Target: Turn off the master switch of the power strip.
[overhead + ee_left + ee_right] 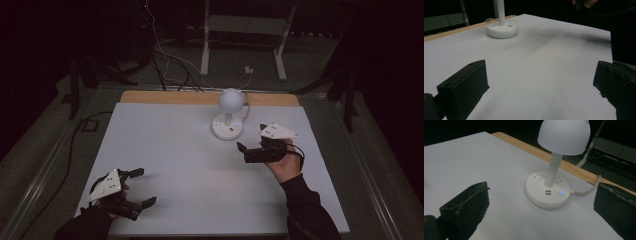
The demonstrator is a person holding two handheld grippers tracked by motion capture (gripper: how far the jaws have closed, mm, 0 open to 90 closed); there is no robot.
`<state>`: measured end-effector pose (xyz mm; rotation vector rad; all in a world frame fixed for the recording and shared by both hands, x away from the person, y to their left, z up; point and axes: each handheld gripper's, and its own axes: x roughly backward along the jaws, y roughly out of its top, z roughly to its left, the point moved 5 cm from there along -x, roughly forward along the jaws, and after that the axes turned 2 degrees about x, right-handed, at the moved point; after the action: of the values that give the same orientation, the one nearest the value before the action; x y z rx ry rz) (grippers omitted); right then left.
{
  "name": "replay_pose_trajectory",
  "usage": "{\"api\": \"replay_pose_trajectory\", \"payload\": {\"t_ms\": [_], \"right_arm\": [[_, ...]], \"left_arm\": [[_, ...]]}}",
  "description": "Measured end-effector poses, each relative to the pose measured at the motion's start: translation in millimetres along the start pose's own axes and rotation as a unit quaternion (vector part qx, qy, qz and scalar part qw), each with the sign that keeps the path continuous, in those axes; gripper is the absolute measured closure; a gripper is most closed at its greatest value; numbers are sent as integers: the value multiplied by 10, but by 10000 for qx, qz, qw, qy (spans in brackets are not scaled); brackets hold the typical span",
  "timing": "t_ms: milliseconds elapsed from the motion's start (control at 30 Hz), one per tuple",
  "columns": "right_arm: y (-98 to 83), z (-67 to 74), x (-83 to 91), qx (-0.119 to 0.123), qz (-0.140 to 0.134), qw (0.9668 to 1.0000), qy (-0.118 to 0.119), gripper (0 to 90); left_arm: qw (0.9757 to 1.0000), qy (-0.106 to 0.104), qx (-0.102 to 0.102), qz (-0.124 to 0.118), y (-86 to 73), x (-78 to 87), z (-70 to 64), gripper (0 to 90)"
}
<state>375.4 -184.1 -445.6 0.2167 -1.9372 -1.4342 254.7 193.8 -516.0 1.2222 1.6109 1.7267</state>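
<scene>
Table (pixel 165 165), one: pale grey-white top with a strip of bare wood along the far edge.

Frame (pixel 245 30), one: light-coloured stand on the floor beyond the table, among loose cables.

Grippers, two, each hand-held.
- Left gripper (pixel 142 187): near left corner of the table, jaws spread wide, nothing between them; grey three-cornered plate on top. In the left gripper view both black jaws stand far apart over bare tabletop.
- Right gripper (pixel 243 148): right of centre, just beside the lamp's base on the near side, apart from it. Jaws released and wide, empty; in the right gripper view they frame the lamp without touching it.

Lamp (pixel 554 170), one: white, at the far middle of the table near the wooden strip. Domed shade, slim upright stem, round flat base.
- Base fittings: socket slots, two, on top; USB ports, two, at the front; round buttons, two, one lit blue (pixel 561 192).
- Cord (pixel 586 191), one: white, leaving the base toward the far edge.
</scene>
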Motion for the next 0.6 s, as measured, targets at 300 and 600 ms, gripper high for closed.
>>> {"api": "replay_pose_trajectory", "payload": {"t_ms": [300,600], "right_arm": [[29,-104,-180,-153,43,9998,-132,3],[29,-224,-401,-451,-6,9985,-326,7]], "left_arm": [[10000,-7,5,-2,0,1,0,2],[10000,-10,6,-10,1,1,-2,2]]}}
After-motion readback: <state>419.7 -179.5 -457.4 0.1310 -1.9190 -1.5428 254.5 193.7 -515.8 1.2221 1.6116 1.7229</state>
